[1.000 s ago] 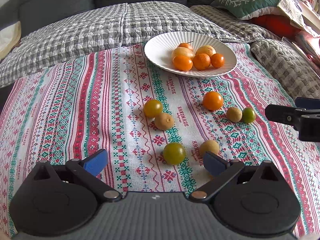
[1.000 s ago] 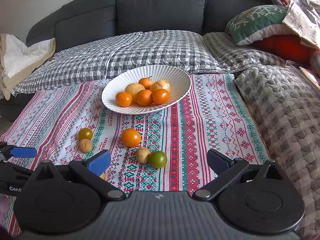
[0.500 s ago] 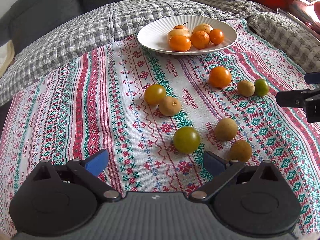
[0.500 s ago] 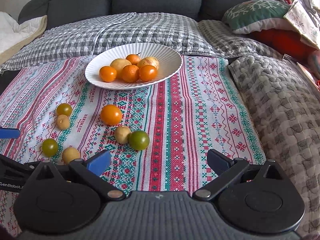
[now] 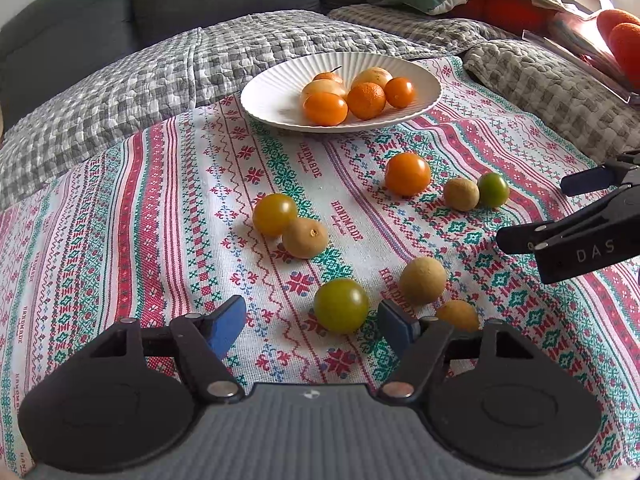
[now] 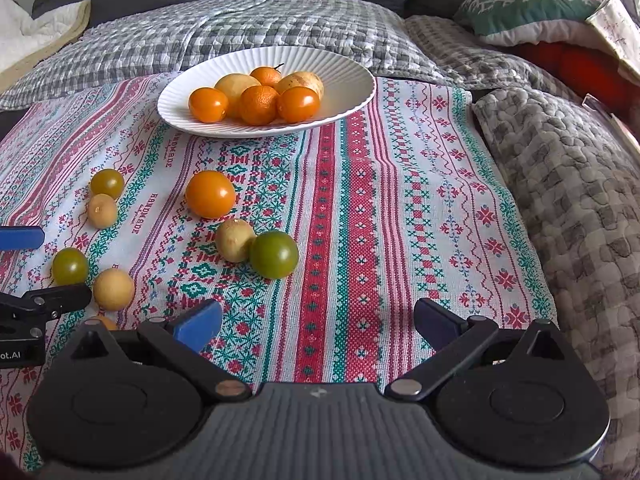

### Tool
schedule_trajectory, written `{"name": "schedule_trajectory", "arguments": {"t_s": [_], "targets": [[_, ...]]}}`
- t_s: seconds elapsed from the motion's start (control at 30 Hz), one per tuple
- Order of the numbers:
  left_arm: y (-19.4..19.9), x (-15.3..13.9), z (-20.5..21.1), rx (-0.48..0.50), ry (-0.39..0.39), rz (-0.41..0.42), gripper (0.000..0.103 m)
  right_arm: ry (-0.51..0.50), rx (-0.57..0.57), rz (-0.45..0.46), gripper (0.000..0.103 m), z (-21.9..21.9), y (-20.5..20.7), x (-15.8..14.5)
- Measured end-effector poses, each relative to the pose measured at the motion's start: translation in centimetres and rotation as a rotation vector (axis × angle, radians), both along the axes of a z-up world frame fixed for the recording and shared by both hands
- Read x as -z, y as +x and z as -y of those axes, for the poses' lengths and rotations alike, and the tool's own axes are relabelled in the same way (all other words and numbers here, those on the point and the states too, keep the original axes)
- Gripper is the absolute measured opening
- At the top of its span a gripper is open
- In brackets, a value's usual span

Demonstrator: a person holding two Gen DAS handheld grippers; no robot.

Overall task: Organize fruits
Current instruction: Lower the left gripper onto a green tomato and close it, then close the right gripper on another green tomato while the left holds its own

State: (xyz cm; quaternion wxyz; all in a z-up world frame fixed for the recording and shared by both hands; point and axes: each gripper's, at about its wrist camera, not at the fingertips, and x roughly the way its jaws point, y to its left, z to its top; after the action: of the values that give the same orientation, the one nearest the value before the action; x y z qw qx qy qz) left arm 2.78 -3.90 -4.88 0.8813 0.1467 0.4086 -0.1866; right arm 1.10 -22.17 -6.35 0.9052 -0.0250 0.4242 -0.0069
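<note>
A white ribbed plate (image 5: 276,92) at the far side of the patterned cloth (image 5: 160,208) holds several orange and yellow fruits. Loose on the cloth lie an orange tomato (image 5: 407,173), a brown fruit (image 5: 461,194) touching a green tomato (image 5: 493,189), and a yellow tomato (image 5: 275,214) against a tan fruit (image 5: 305,237). My left gripper (image 5: 312,322) is closing around a green tomato (image 5: 341,305) that sits between its blue pads, nearer the right one, with a gap still showing on the left. My right gripper (image 6: 316,322) hangs open over bare cloth, to the right of the green tomato (image 6: 274,254).
Two tan fruits (image 5: 422,281) (image 5: 458,314) lie just right of my left gripper. Grey checked quilts (image 5: 140,80) and cushions (image 6: 528,8) surround the cloth on the sofa. The right gripper's fingers (image 5: 560,208) reach in from the right edge of the left wrist view.
The left gripper's pads have drawn closer together around the green tomato, which now sits between them. The right gripper has sunk toward the cloth, so the fruits look nearer.
</note>
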Motion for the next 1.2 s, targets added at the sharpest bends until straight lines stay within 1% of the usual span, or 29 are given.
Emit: {"name": "schedule_trajectory", "arguments": {"t_s": [0.1,0.17,0.27,0.33,0.37,0.4,0.43,0.53,0.7,0.83,0.9,0.97,1.0,1.07,1.1,1.17,1.2], "targets": [[0.2,0.1,0.3,0.015,-0.010,-0.011,0.053,0.002,0.004,-0.001,0.102,0.1,0.2,0.2],[0.2,0.0,0.3,0.019,-0.013,-0.014,0.050,0.005,0.004,0.003,0.103,0.1,0.2,0.2],[0.3,0.0,0.4,0.027,-0.024,-0.024,0.042,0.006,0.001,0.008,0.103,0.2,0.3,0.3],[0.4,0.0,0.5,0.032,-0.028,-0.029,0.032,0.005,0.000,0.012,0.103,0.1,0.3,0.3],[0.4,0.0,0.6,0.034,-0.027,-0.030,0.029,0.005,-0.001,0.014,0.103,0.1,0.4,0.3],[0.4,-0.1,0.6,0.035,-0.024,-0.030,0.022,0.005,-0.002,0.016,0.103,0.1,0.4,0.3],[0.4,-0.1,0.6,0.036,-0.022,-0.031,0.018,0.006,-0.003,0.018,0.103,0.1,0.4,0.3],[0.4,-0.3,0.6,0.027,-0.015,-0.032,0.018,0.011,-0.005,0.024,0.103,0.0,0.5,0.3],[0.4,-0.7,0.3,0.010,-0.025,-0.042,0.018,0.035,-0.007,0.043,0.102,0.2,0.8,0.3],[0.2,-0.9,0.3,0.006,-0.031,-0.041,0.018,0.053,-0.007,0.057,0.097,0.4,1.0,0.4],[0.2,-1.0,0.4,0.008,-0.032,-0.040,0.018,0.058,-0.013,0.062,0.091,0.3,1.1,0.3],[0.1,-1.1,0.5,0.009,-0.033,-0.040,0.018,0.056,-0.020,0.066,0.082,0.2,1.2,0.3],[0.1,-1.2,0.6,0.012,-0.034,-0.039,0.018,0.054,-0.024,0.069,0.080,0.1,1.2,0.2],[0.0,-1.2,0.7,0.016,-0.032,-0.038,0.018,0.053,-0.037,0.075,0.071,-0.1,1.2,0.2],[0.0,-1.2,0.7,0.019,-0.031,-0.037,0.018,0.054,-0.046,0.077,0.068,-0.2,1.2,0.1],[0.0,-1.1,0.8,0.024,-0.029,-0.036,0.018,0.056,-0.062,0.080,0.059,-0.3,1.2,0.0],[0.0,-1.1,0.7,0.027,-0.027,-0.036,0.018,0.058,-0.071,0.081,0.056,-0.4,1.2,0.0]]}}
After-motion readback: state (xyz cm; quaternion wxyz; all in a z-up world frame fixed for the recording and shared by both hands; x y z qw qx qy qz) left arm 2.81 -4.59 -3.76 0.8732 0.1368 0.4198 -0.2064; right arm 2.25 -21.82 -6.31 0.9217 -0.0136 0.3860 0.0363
